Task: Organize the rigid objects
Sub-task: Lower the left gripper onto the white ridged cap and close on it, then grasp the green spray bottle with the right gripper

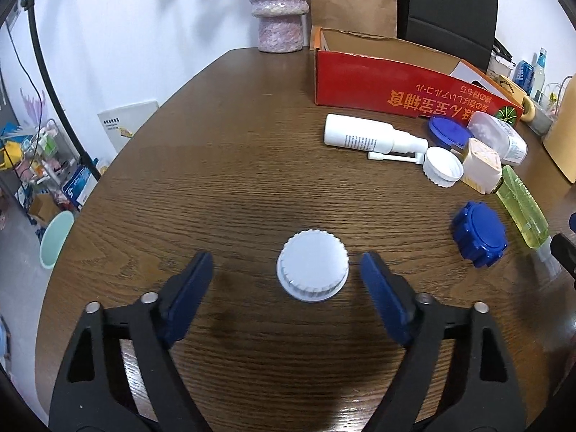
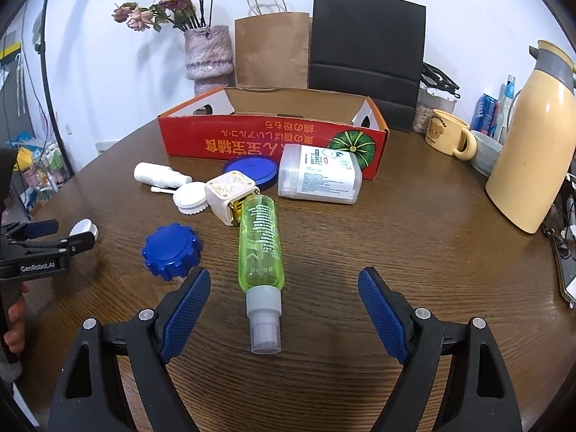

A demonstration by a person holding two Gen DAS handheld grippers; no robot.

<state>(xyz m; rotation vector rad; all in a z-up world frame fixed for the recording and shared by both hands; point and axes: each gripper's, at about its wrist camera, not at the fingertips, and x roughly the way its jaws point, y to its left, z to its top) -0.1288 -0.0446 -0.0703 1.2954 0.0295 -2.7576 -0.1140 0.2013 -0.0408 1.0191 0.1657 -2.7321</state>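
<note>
The left gripper (image 1: 286,264) hangs low over the round wooden table (image 1: 234,144) with its blue pads (image 1: 190,295) apart; a white ribbed cap (image 1: 312,264) sits on the wood between them, with a gap on both sides, so nothing is pinched. The right gripper (image 2: 284,280) also has its jaws spread wide. A green spray bottle (image 2: 260,241) lies on its side between them, its clear nozzle end pointing toward the camera, and neither pad touches it.

Just left of the green bottle, seen from the right wrist, a blue ribbed lid (image 2: 171,250) rests flat on the table. Past the bottle's far end stands a small white cube-shaped box (image 2: 230,194), touching or nearly touching the bottle, with a second white cap (image 2: 190,198) beside it. Farther back lie a white spray bottle (image 2: 160,175) on its side, a flat blue lid (image 2: 250,171) and a clear plastic tub with a label (image 2: 318,176).

Behind all of these an open red cardboard box (image 2: 252,144) with a pumpkin picture stands near the table's far edge. Beyond it are a pink vase (image 2: 208,57) of dried roses, a brown paper bag (image 2: 271,50) and a black paper bag (image 2: 365,54). Off to the right stand a cream mug (image 2: 446,136) and a cream thermos jug (image 2: 532,144).
</note>
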